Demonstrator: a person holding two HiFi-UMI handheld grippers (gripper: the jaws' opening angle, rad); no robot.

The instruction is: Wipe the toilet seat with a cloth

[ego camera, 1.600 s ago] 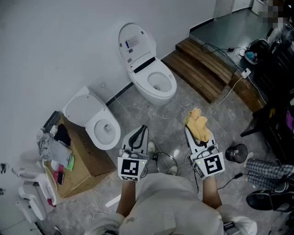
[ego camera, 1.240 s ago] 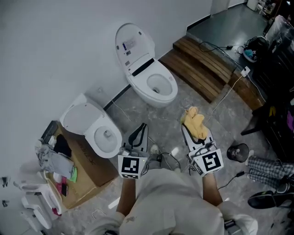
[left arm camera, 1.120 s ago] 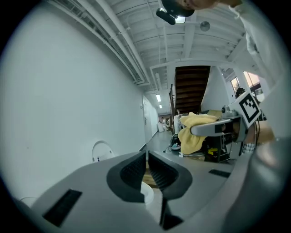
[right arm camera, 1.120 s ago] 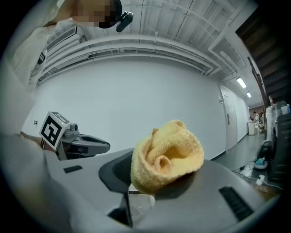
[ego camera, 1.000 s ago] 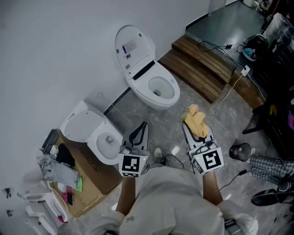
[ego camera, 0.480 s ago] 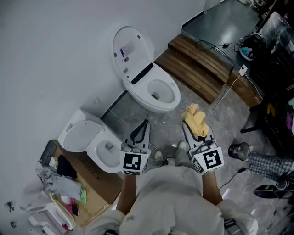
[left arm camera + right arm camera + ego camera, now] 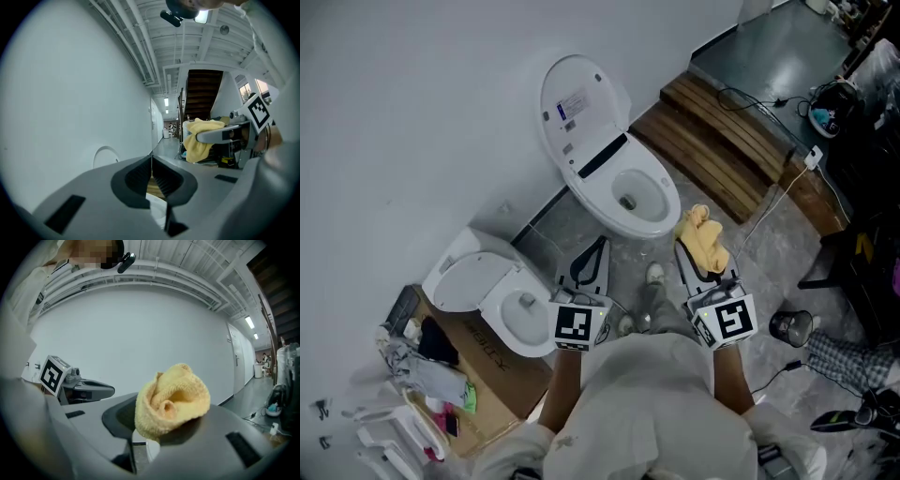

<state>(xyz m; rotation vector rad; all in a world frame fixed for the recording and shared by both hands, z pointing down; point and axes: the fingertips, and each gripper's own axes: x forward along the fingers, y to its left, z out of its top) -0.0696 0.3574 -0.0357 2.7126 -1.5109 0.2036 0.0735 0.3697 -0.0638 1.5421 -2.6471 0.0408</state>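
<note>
A cardboard box (image 7: 483, 361) sits at the far left of the head view, with a heap of small clutter along its left edge. A smaller toilet (image 7: 502, 298) stands against it, lid up and bowl open.

Next comes the left gripper (image 7: 598, 246), held out over the grey floor (image 7: 581, 225) between the two toilets. Its own view shows the jaws pressed together with nothing between them (image 7: 151, 158), and the white wall (image 7: 70, 93) fills the space on their left.

The larger toilet (image 7: 628, 192) stands against the wall just ahead of both grippers. Its lid (image 7: 577, 103) is tipped back and the seat (image 7: 668, 197) is down around the bowl.

The right gripper (image 7: 694, 253) points toward the front right edge of that toilet. Its jaws pinch a bunched yellow cloth (image 7: 703, 239), which bulges up over the tips in its own view (image 7: 172, 399). The cloth hangs near the seat's front rim, in the air and not resting on it. The two grippers are held level with each other and apart, and each shows in the other's view.

Further right a wooden step (image 7: 722, 141) runs diagonally, with a white cord (image 7: 778, 202) trailing across the floor beside it.
</note>
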